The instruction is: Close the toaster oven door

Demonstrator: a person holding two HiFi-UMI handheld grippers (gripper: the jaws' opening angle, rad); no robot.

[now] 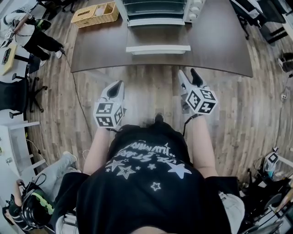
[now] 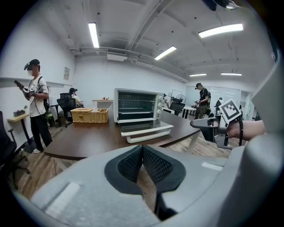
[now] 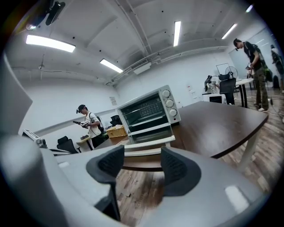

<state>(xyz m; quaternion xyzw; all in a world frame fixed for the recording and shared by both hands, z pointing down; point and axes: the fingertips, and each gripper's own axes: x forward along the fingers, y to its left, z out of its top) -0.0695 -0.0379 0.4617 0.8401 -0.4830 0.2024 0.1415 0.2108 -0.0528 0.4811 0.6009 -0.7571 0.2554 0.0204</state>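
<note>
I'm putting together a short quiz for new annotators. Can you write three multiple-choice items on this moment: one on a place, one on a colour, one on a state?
1. Where is the wicker basket?
A. On the table, left of the toaster oven in the head view.
B. On the floor.
C. On top of the oven.

2. What colour is the table top?
A. White.
B. Dark brown.
C. Green.

3. How does the oven's door stand?
A. Shut.
B. Folded down, open.
C. Half raised by a gripper.

Answers:
1 A: the basket stands on the table top, left of the oven.
2 B: the top shows dark brown in every view.
3 B: the door lies flat in front of the oven, with nothing touching it.
</note>
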